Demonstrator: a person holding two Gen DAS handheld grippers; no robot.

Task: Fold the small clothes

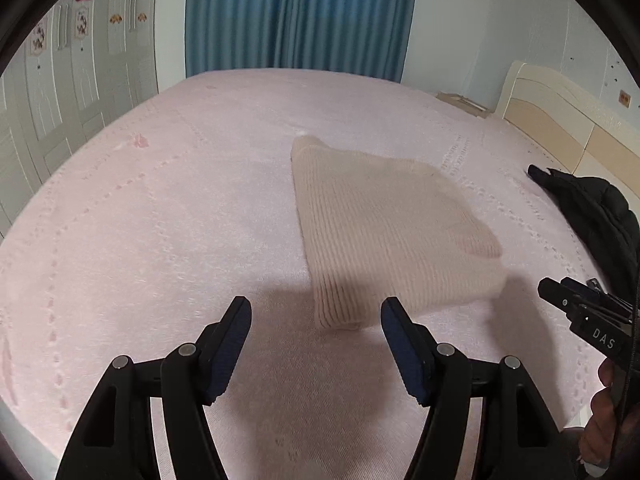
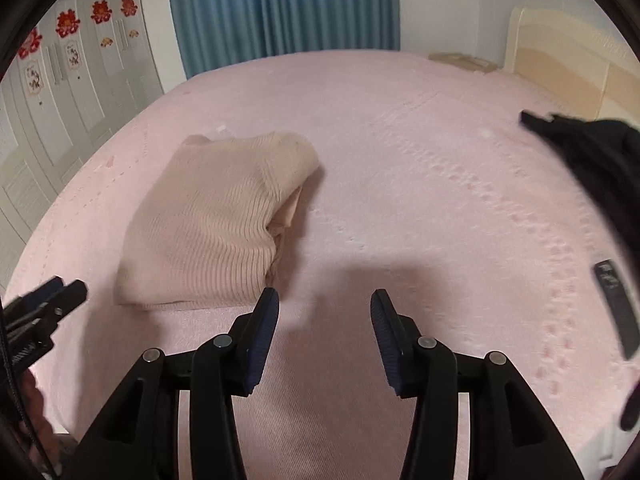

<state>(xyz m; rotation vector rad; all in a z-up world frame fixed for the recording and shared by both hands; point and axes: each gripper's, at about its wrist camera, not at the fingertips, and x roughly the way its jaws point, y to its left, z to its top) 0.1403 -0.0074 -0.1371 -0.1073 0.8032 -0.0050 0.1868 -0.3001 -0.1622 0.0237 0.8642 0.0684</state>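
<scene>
A beige ribbed knit garment (image 1: 384, 232) lies folded into a compact bundle on the pink bed; it also shows in the right wrist view (image 2: 216, 220). My left gripper (image 1: 316, 312) is open and empty, hovering just short of the garment's near edge. My right gripper (image 2: 325, 304) is open and empty, just right of the garment's near corner. In the left wrist view the right gripper (image 1: 560, 292) pokes in from the right edge. In the right wrist view the left gripper (image 2: 64, 292) pokes in from the left edge.
The pink bedspread (image 1: 160, 220) covers the whole bed. A black jacket (image 1: 596, 216) lies at the right side, also in the right wrist view (image 2: 592, 152). A dark remote-like object (image 2: 616, 304) lies near the right edge. A beige headboard (image 1: 560, 128), blue curtain (image 1: 300, 12) and white wardrobe (image 1: 60, 88) surround the bed.
</scene>
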